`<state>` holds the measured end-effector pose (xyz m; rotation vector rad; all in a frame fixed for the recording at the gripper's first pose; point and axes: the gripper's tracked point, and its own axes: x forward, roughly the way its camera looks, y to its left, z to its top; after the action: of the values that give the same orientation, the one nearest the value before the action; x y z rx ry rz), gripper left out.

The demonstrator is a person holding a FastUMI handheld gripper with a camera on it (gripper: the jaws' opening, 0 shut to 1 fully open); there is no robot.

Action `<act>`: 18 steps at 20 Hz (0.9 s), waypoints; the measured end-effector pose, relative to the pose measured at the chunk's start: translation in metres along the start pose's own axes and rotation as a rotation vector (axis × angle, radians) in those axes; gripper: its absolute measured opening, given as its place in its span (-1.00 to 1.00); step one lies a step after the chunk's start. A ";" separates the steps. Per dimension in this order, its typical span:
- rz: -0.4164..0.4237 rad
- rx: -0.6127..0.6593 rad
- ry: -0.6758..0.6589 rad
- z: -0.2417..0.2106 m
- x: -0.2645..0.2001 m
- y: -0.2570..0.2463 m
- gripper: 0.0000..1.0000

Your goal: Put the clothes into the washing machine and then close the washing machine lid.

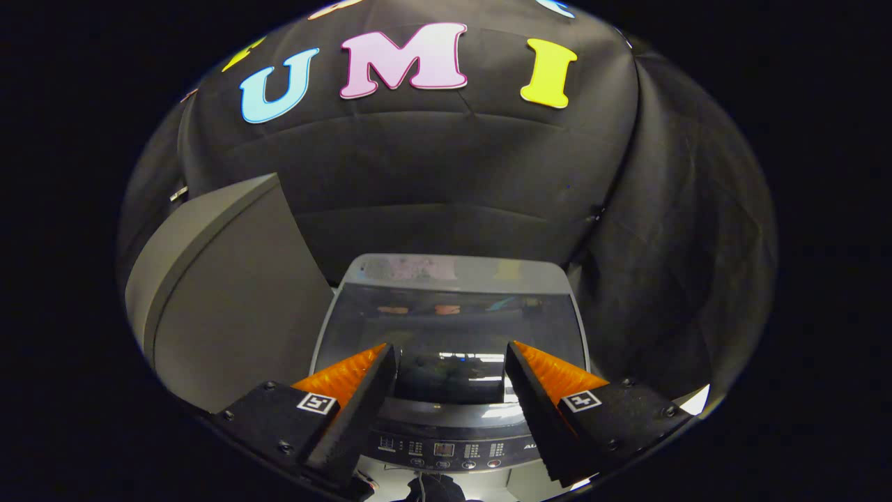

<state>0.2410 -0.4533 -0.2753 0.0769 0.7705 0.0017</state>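
- One black cloth booth wall (446,174) hangs behind everything, creased and draped around the sides.
- One grey cabinet-like box (230,300) stands to the left of the washing machine, close beside it.
- One top-loading washing machine (453,268) sits below and ahead of the gripper; its one dark glass lid (446,328) lies flat and closed, reflecting lights.
- One control panel (453,446) with small buttons and a display runs along the machine's near edge, between the fingers.
- One gripper (449,362) hovers over the lid, its two fingers spread wide apart and holding nothing.
- Whether any clothes lie under the dark lid cannot be told.
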 end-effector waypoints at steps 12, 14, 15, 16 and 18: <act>-0.012 0.056 -0.483 0.158 -0.073 0.052 1.00; 0.002 0.031 -0.550 0.172 -0.091 0.075 1.00; 0.017 0.022 -0.567 0.176 -0.098 0.089 1.00; 0.032 0.014 -0.580 0.179 -0.102 0.102 1.00; 0.055 0.000 -0.584 0.180 -0.109 0.130 1.00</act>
<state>0.2920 -0.3398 -0.0617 0.0931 0.1842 0.0297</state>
